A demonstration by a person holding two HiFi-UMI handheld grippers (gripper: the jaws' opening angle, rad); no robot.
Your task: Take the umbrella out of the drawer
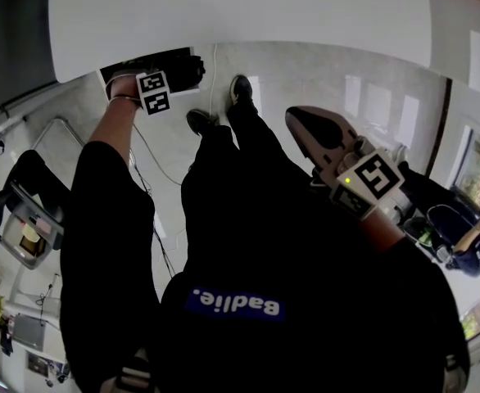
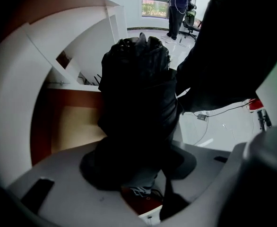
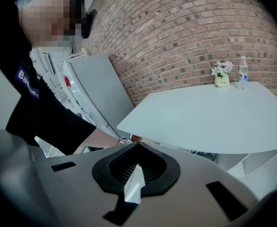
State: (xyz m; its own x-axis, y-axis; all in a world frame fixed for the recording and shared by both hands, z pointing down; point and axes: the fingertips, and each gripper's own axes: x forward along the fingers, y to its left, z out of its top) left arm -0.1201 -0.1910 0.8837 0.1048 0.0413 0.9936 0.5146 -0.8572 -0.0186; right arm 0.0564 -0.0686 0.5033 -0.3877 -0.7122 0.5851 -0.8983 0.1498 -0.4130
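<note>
A black folded umbrella [image 2: 138, 89] fills the middle of the left gripper view, upright between the jaws of my left gripper [image 2: 138, 167], which is shut on its lower part. Behind it the drawer [image 2: 77, 126] stands pulled out, its pale wood bottom showing. In the head view the left gripper [image 1: 160, 67] reaches down under the edge of the white table [image 1: 240, 15], at the dark drawer opening [image 1: 119, 70]. My right gripper [image 1: 299, 119] is held up in front of the body, away from the drawer. Its jaws [image 3: 136, 167] are shut with nothing between them.
A cable [image 1: 154, 170] trails over the glossy floor by my feet [image 1: 240, 88]. A flower pot [image 3: 221, 74] and a water bottle [image 3: 243, 72] stand on the white table [image 3: 200, 122] before a brick wall. Other people stand nearby [image 2: 178, 6], [image 1: 469, 252].
</note>
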